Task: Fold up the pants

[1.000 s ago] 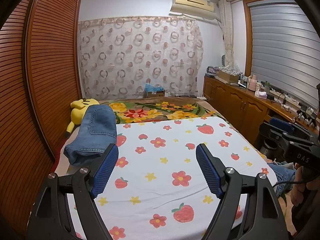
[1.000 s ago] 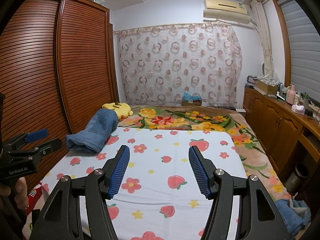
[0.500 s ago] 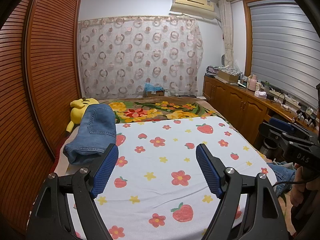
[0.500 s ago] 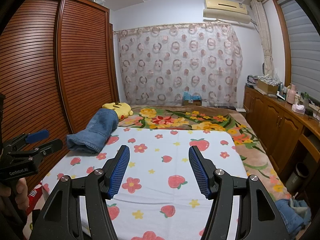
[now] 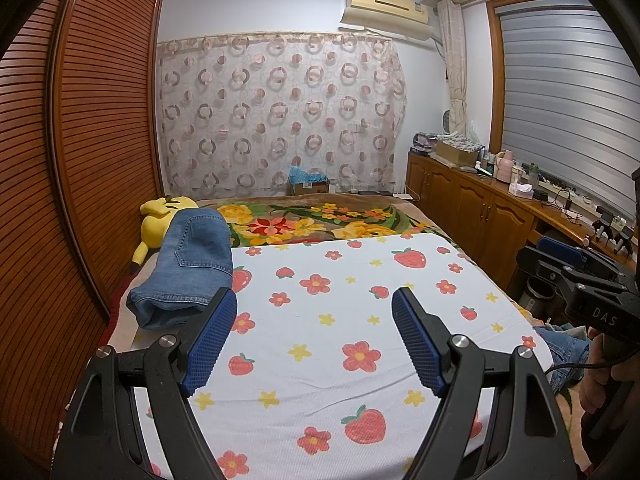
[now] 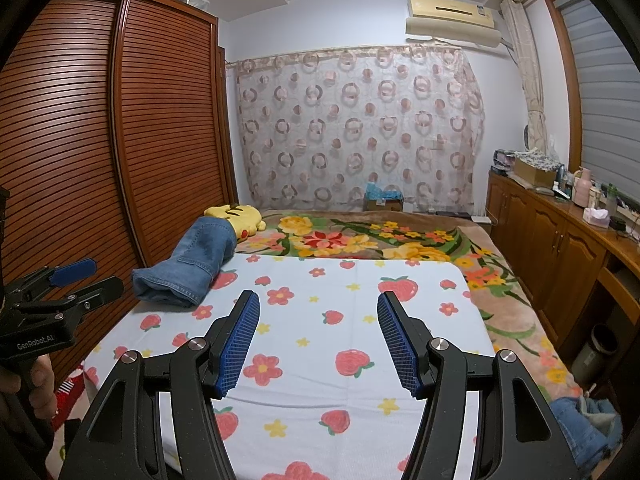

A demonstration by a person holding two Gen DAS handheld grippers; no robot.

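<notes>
Readable: "GenRobot.AI" in white on the left gripper (image 6: pixel 74 280) body (right wrist view); "DAS" on the right gripper (image 5: pixel 560 258) body. Air conditioner (image 5: pixel 386 10) label illegible.

Louvered wardrobe (image 5: pixel 80 160), circle-patterned curtain (image 5: pixel 280 120), shuttered window (image 5: pixel 560 100)

Bedsheet (image 5: pixel 320 320) centre free; folded jeans (image 5: pixel 188 268) block far-left corner.

A white strawberry-print sheet (image 5: pixel 340 320) is covering the bed. Beyond the sheet a floral blanket (image 5: pixel 320 226) is lying, with a yellow plush toy (image 5: pixel 160 220) at its left. A wooden cabinet (image 6: pixel 560 248) is standing right of the bed.
</notes>
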